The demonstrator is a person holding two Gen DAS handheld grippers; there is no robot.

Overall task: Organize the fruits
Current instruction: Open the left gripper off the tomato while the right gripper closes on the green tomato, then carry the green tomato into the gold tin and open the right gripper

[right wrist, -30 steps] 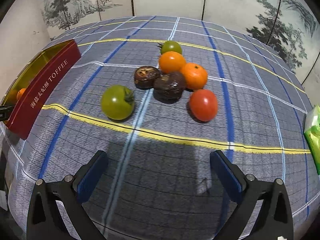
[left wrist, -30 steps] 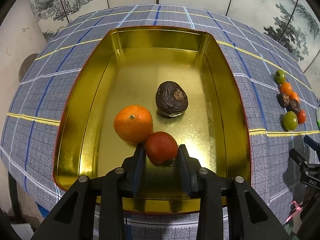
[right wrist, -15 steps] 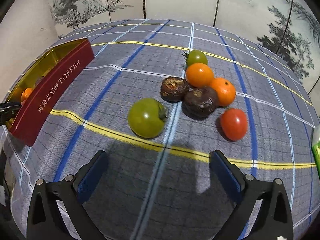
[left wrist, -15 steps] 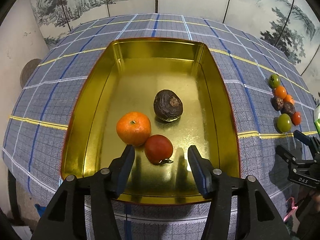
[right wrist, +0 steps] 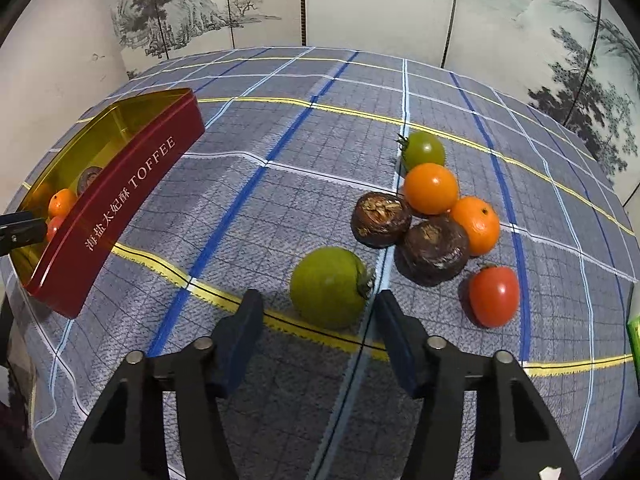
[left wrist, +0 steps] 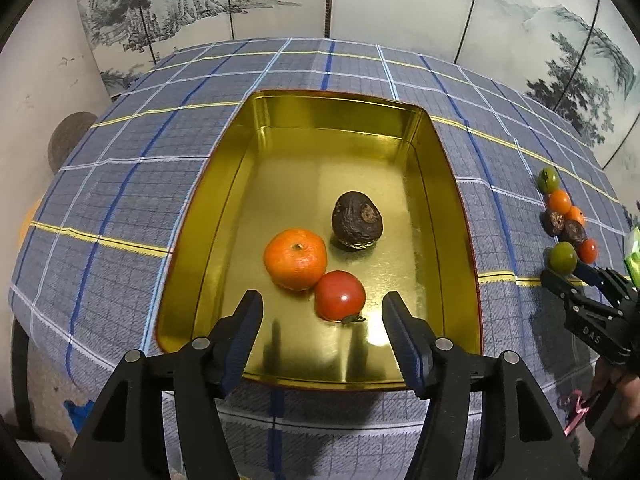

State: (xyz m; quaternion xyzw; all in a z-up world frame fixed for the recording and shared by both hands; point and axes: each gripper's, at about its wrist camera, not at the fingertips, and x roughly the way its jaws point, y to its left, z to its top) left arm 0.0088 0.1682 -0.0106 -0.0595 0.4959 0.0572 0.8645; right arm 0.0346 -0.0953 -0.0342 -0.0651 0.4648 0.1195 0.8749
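A gold tin point(left wrist: 448, 184) with red "TOFFEE" sides point(right wrist: 120, 200) holds an orange mandarin point(left wrist: 295, 259), a red tomato point(left wrist: 340, 295) and a dark brown fruit point(left wrist: 357, 219). My left gripper point(left wrist: 322, 320) is open and empty, just behind the red tomato at the tin's near end. My right gripper point(right wrist: 316, 312) is open, its fingers on either side of the near edge of a green tomato point(right wrist: 328, 286). Behind it lie two dark brown fruits point(right wrist: 381, 219), two orange fruits point(right wrist: 431, 188), a second green tomato point(right wrist: 424, 149) and a red tomato point(right wrist: 494, 296).
A blue checked cloth point(right wrist: 280, 152) covers the round table. A green packet point(right wrist: 634, 332) sits at the right edge. A painted folding screen point(left wrist: 400, 4) stands behind the table. The right gripper shows at the right in the left wrist view point(left wrist: 576, 284).
My left gripper let go of the red tomato in the tin, opened wide and drew back. My right gripper moved forward and right toward the green tomato, which now sits between its fingertips.
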